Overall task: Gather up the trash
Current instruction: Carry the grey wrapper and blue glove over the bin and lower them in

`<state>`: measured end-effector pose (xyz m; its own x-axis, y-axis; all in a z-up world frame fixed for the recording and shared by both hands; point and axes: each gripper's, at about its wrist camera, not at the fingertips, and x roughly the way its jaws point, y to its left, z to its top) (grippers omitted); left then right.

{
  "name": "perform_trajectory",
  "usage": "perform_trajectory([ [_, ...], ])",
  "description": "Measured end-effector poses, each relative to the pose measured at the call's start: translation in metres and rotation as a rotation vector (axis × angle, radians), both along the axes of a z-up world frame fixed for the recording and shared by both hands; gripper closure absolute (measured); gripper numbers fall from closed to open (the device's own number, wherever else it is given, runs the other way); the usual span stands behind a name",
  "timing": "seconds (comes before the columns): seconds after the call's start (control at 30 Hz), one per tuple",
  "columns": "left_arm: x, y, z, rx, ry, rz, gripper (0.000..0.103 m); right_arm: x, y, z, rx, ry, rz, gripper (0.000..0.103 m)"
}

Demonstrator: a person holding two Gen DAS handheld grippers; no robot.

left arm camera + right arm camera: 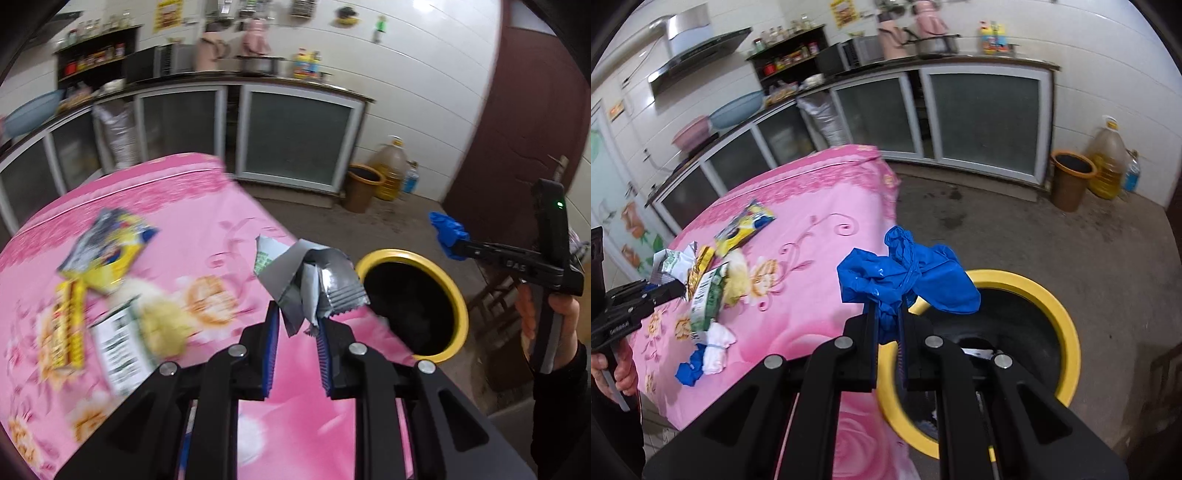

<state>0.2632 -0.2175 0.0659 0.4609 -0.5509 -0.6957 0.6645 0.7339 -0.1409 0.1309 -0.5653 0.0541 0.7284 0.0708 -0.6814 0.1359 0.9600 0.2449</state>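
Left gripper (295,325) jaws pinching a crumpled silver wrapper (310,280) above the pink floral tablecloth (221,229), right gripper (888,325) clamping a blue glove (908,280), perhaps knotted, over the yellow-rimmed bin (1067,328), more wrappers (713,288) on the cloth.

You are looking at a kitchen with white tiled walls (1108,55) and a bare, stained grey concrete floor (1015,236). A dark countertop (960,61) runs along the wall over low cabinets with white-framed frosted glass doors (990,118). A black wooden shelf of jars and bottles (790,55) stands on the counter, beside a grey microwave (857,51). A steel range hood (698,44) hangs at the left. On the floor by the far wall sit a brown plastic bin (1071,181) and a large yellow oil jug (1108,162). A dark red door (535,122) closes off the right side.
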Motion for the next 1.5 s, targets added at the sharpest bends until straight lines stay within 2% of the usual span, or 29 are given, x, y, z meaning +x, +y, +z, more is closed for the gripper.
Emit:
perform_trajectory([
  [0.17, -0.007, -0.053, -0.009, -0.004, 0.025, -0.084, 0.085, -0.012, -0.024, -0.014, 0.001, 0.021, -0.051, 0.094],
  [0.53, -0.020, -0.155, -0.053, 0.049, 0.096, -0.218, 0.085, -0.024, -0.061, -0.060, 0.049, 0.089, -0.109, 0.094],
  [0.87, -0.011, -0.200, -0.086, 0.093, 0.161, -0.229, 0.085, -0.016, -0.082, -0.096, 0.099, 0.154, -0.145, 0.094],
  [1.07, -0.013, -0.210, -0.093, 0.103, 0.158, -0.244, 0.080, -0.014, -0.097, -0.109, 0.129, 0.191, -0.183, 0.093],
  [1.1, -0.013, -0.211, -0.093, 0.101, 0.158, -0.245, 0.069, -0.014, -0.099, -0.111, 0.134, 0.196, -0.188, 0.092],
  [1.13, -0.012, -0.211, -0.093, 0.096, 0.160, -0.240, 0.048, -0.013, -0.101, -0.113, 0.134, 0.206, -0.195, 0.092],
  [1.2, -0.014, -0.209, -0.092, 0.074, 0.157, -0.227, 0.028, -0.012, -0.103, -0.117, 0.129, 0.231, -0.207, 0.087],
  [1.23, -0.013, -0.207, -0.090, 0.059, 0.152, -0.221, 0.023, -0.012, -0.105, -0.117, 0.131, 0.234, -0.213, 0.086],
  [1.33, -0.010, -0.200, -0.089, 0.037, 0.167, -0.202, 0.017, -0.015, -0.109, -0.119, 0.132, 0.236, -0.238, 0.071],
  [1.37, -0.009, -0.198, -0.089, 0.030, 0.176, -0.200, 0.017, -0.016, -0.111, -0.119, 0.138, 0.229, -0.240, 0.061],
  [1.4, -0.007, -0.196, -0.089, 0.024, 0.186, -0.196, 0.017, -0.019, -0.112, -0.117, 0.143, 0.219, -0.244, 0.056],
  [1.5, -0.001, -0.184, -0.088, 0.004, 0.198, -0.170, 0.016, -0.023, -0.113, -0.113, 0.129, 0.209, -0.254, 0.056],
])
